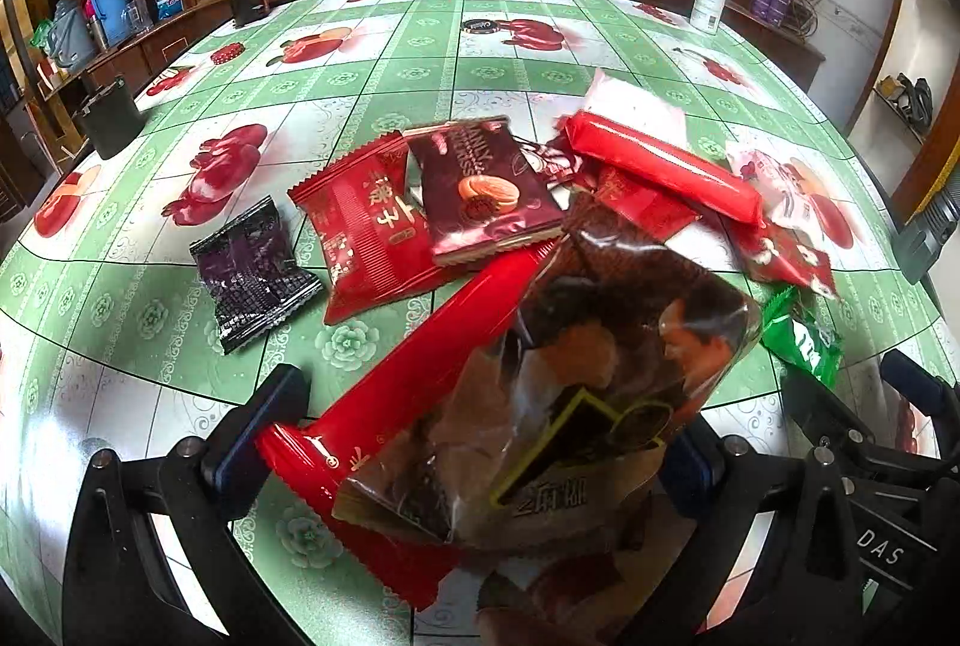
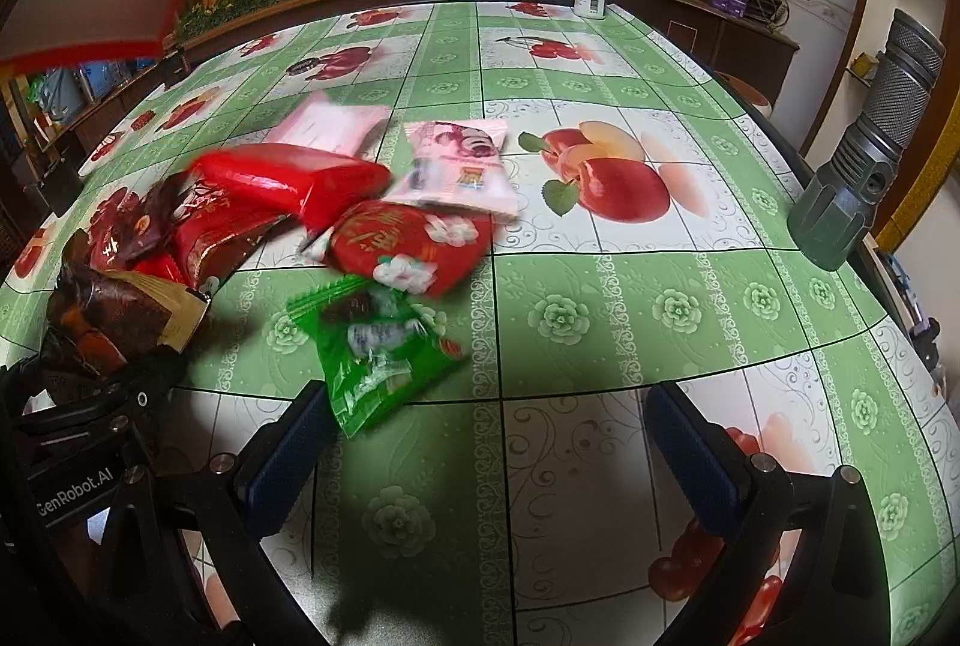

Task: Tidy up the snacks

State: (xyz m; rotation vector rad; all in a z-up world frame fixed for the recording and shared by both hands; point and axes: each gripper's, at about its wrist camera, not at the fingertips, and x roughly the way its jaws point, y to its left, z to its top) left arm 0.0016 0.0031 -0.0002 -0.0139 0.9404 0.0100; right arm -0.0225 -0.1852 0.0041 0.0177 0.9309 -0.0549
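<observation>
Brown snack bag point(image 1: 576, 382) is pinched between the fingers of the left gripper point(image 1: 480, 442), raised above a long red packet point(image 1: 414, 376) on the green fruit-print tablecloth point(image 2: 600, 322). Right gripper point(image 2: 486, 442) fingers are spread — nothing is held; a green packet point(image 2: 378, 352) lies just beyond its left fingertip point(image 2: 294, 442).

black left gripper point(image 1: 480, 442), blue-padded jaws, silver screws; right gripper point(image 2: 486, 442) alike

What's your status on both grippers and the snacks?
Left gripper shut on brown snack bag, long red packet beneath. Right gripper open, empty, green packet just ahead. Remaining snacks piled mid-table; nothing blocking.
</observation>
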